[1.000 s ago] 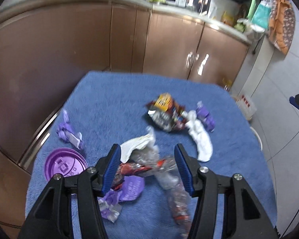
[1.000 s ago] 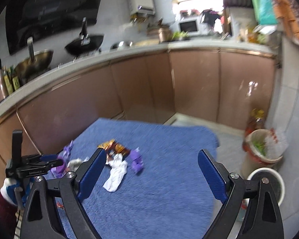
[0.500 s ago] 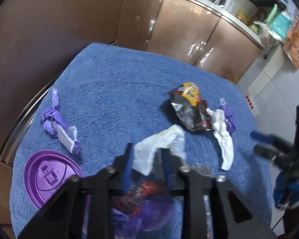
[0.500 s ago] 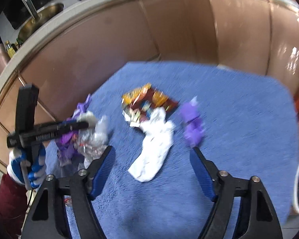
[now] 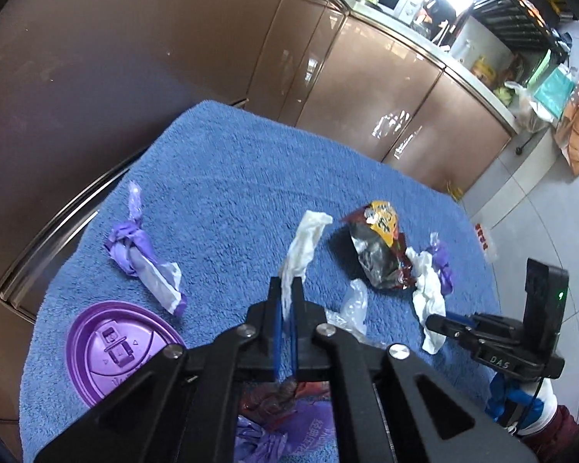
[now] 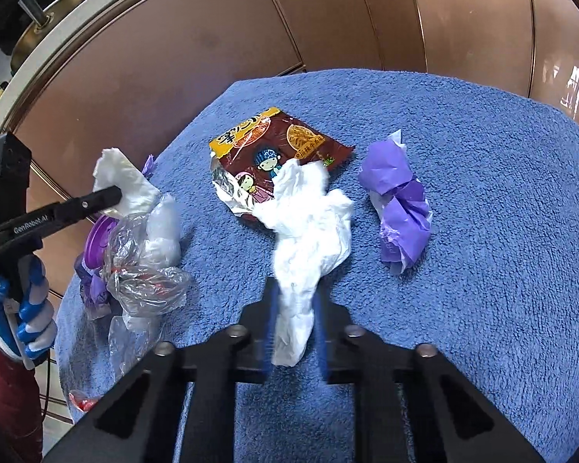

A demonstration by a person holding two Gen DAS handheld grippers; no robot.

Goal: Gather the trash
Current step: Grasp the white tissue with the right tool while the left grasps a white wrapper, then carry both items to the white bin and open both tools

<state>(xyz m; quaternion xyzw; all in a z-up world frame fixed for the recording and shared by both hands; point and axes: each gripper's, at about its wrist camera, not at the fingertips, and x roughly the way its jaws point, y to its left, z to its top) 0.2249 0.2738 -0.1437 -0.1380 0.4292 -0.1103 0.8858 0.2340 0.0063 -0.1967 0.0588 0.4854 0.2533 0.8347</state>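
My left gripper (image 5: pixel 285 310) pinches a white tissue (image 5: pixel 303 245) above the blue towel (image 5: pixel 227 177). My right gripper (image 6: pixel 291 328) is narrow around another crumpled tissue (image 6: pixel 308 227), its jaws blurred; the thin paper could tear or slip free when lifted.

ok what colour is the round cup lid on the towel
Purple. The round cup lid shows best in the left wrist view, lying flat on the blue towel.

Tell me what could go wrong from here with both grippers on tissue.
The right gripper pinches only the near tail of the white tissue, whose far end overlaps the snack wrapper; lifting might tear it or drag the wrapper. The left gripper holds a thin tissue strip that could slip.
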